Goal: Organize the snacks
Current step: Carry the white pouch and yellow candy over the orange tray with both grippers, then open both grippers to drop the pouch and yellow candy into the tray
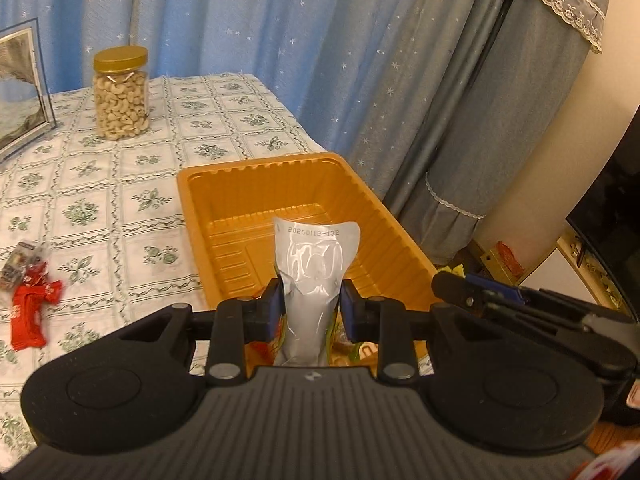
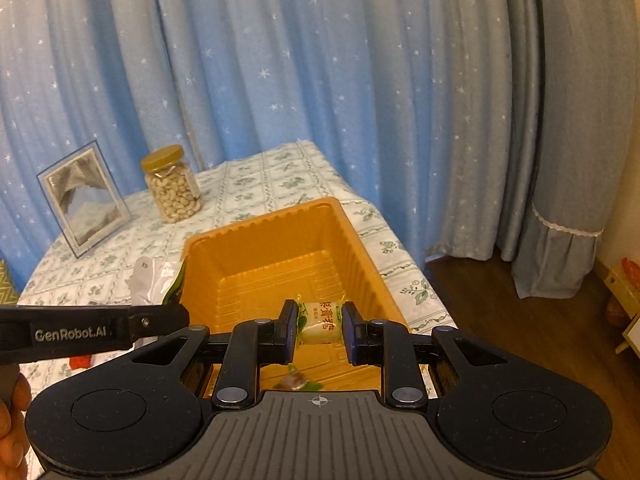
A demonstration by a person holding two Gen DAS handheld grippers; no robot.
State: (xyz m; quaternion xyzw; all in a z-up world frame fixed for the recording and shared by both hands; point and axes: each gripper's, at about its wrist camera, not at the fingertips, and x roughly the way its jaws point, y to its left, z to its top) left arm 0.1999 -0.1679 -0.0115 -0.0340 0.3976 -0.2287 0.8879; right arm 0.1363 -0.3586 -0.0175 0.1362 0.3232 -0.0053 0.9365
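Note:
My left gripper (image 1: 311, 307) is shut on a silver snack pouch (image 1: 314, 264) that stands upright between the pads, above the near end of an orange plastic tray (image 1: 224, 184). My right gripper (image 2: 320, 326) is shut on a small white wrapped candy (image 2: 320, 324) with green twisted ends, held over the near part of the same orange tray (image 2: 340, 232). The silver pouch (image 2: 150, 284) and the left gripper's black arm (image 2: 92, 334) show at the left in the right wrist view. Another wrapped sweet (image 2: 296, 380) lies on the tray floor below.
A jar of cashews (image 1: 120, 96) with a gold lid and a framed picture (image 1: 20, 84) stand at the back of the flowered tablecloth (image 1: 132, 184). Red snack packets (image 1: 32, 308) lie at the left. Blue starred curtains hang behind; the table's right edge drops to a wooden floor (image 2: 520, 320).

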